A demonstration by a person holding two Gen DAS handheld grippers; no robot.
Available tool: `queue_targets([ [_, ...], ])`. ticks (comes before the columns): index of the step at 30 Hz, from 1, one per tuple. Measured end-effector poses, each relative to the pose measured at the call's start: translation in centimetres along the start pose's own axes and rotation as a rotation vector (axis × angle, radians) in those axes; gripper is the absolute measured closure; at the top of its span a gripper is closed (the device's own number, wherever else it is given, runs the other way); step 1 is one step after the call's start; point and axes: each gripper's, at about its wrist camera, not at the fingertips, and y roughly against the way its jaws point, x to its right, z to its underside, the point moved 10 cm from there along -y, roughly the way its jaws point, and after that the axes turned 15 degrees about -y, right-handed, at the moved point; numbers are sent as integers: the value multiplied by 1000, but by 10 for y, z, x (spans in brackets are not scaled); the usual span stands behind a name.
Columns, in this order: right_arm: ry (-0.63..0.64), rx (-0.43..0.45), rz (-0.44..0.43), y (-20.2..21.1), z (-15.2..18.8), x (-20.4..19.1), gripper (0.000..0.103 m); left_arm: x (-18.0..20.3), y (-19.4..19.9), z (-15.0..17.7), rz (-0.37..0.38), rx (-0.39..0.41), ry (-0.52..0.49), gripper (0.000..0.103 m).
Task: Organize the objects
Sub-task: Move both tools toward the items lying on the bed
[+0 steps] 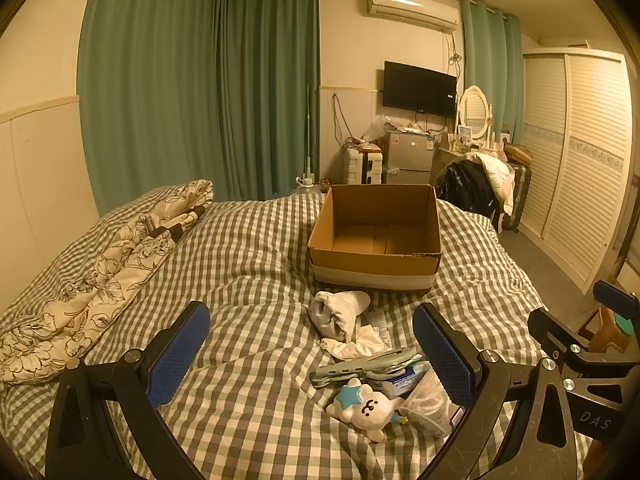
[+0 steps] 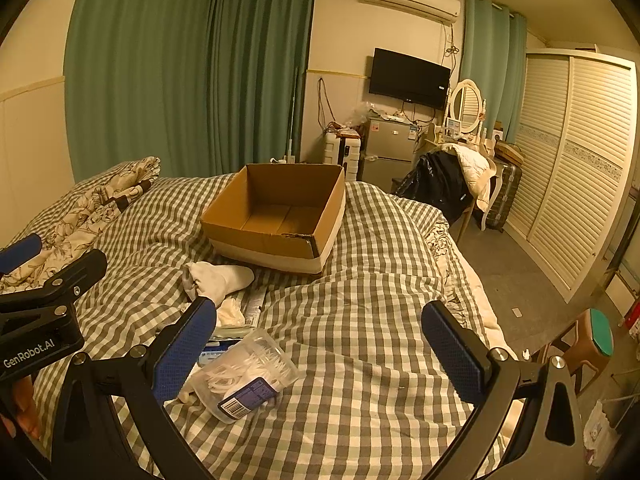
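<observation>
Opening step of sorting loose things into a box. An empty cardboard box (image 1: 376, 236) stands far along the checked bed (image 1: 248, 264). Near it lie rolled white socks (image 1: 338, 312); nearer, a heap holds crumpled wrappers (image 1: 360, 344), a grey-green handled tool (image 1: 364, 364), a small blue-and-white carton (image 1: 400, 384), a white plush toy (image 1: 366, 406) and a clear plastic tub of white picks (image 2: 244, 372). The left gripper (image 1: 312, 356) hangs with jaws spread wide and holds nothing, with the heap just inside its right finger. The right gripper (image 2: 320, 344) is likewise spread and unladen, the tub beside its left finger. Judged next: one gripper must centre over a single item, probably the tub or toy, descend, pinch it, then carry it far to the box
</observation>
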Motion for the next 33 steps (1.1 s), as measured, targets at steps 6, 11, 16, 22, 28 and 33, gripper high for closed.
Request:
queue_targets([
  [6, 1, 1, 1, 1, 0, -1, 0, -1, 0, 0, 0, 0, -2, 0],
  [11, 0, 2, 1, 1, 0, 0, 0, 0, 1, 0, -2, 1, -8, 0],
  [16, -1, 6, 1, 2, -1, -1, 0, 1, 3, -2, 3, 6, -8, 0],
  [22, 4, 19, 1, 8, -2, -3, 0, 2, 6, -3, 14, 15, -6, 0],
  [28, 11, 13, 4, 9, -1, -4, 0, 5, 5, 2, 19, 6, -12, 0],
  [33, 19, 7, 4, 8, 1, -6, 0, 7, 2, 5, 26, -6, -9, 1],
])
